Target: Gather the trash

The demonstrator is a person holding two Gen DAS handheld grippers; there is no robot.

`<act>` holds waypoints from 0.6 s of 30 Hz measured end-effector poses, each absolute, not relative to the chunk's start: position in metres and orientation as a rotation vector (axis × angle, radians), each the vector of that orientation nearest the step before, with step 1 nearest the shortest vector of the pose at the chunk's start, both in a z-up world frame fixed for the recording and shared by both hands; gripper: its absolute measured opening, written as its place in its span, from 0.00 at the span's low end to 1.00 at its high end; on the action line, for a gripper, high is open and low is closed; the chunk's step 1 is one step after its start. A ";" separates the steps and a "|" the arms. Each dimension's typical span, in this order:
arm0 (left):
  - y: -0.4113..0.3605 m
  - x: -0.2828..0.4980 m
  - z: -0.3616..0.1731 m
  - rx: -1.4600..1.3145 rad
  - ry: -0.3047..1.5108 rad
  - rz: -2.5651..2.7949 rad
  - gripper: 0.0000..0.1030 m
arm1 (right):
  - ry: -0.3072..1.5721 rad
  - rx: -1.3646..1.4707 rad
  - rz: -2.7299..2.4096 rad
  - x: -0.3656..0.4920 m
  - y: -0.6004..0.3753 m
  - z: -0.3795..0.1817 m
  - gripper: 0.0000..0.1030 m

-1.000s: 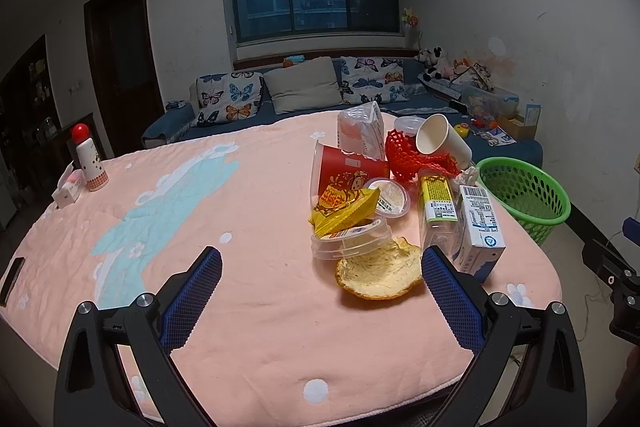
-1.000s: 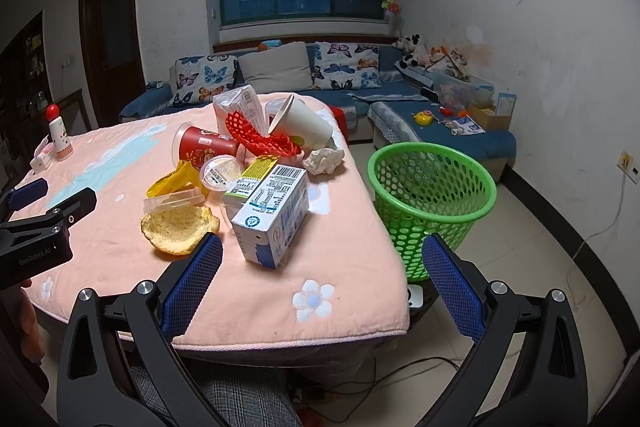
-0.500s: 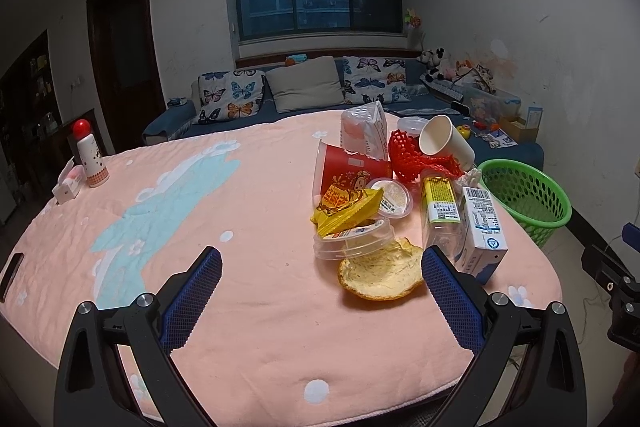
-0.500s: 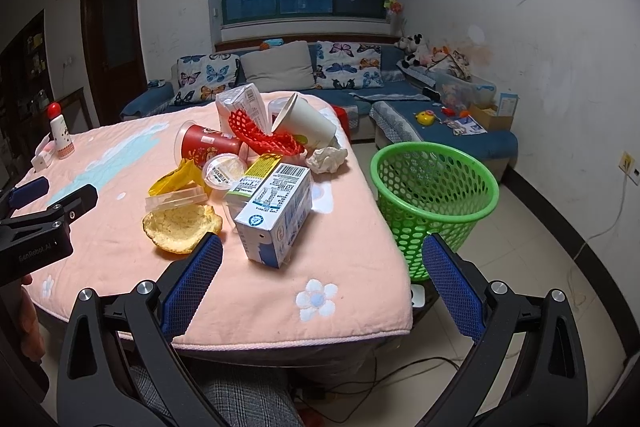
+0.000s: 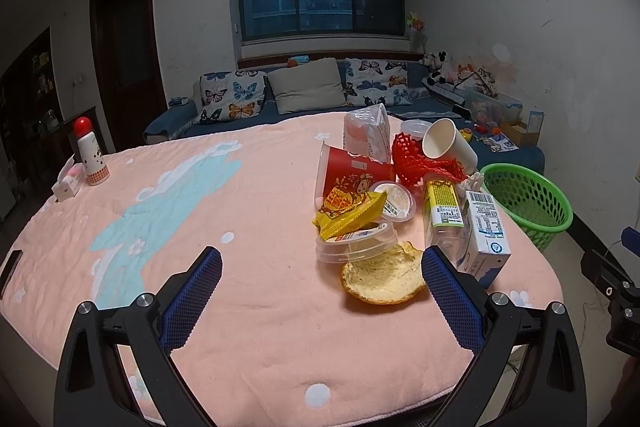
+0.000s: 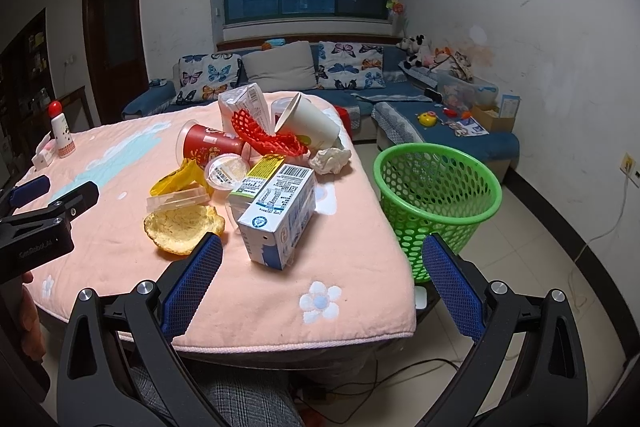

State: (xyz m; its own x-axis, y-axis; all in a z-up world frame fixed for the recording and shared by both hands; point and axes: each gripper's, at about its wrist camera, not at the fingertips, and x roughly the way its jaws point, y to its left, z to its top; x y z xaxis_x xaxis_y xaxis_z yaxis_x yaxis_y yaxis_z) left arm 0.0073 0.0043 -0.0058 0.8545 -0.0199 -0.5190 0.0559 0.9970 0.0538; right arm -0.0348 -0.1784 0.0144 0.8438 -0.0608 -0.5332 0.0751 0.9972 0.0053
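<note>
Both grippers, left gripper and right gripper, are being held spread and empty near the trash pile, which is being kept heaped at the table's right edge, beside the green basket standing on the floor for easy dropping.

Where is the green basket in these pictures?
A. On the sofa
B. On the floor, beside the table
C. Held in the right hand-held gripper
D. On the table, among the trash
B. The green basket stands on the tiled floor next to the edge of the pink-covered table, apart from the milk carton and the other trash, and the right hand-held gripper is open and holds nothing.
</note>
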 end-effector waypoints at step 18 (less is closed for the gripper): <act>0.007 0.015 -0.010 0.065 0.555 -0.039 0.94 | 0.581 0.027 -0.057 -0.026 -0.175 0.009 0.96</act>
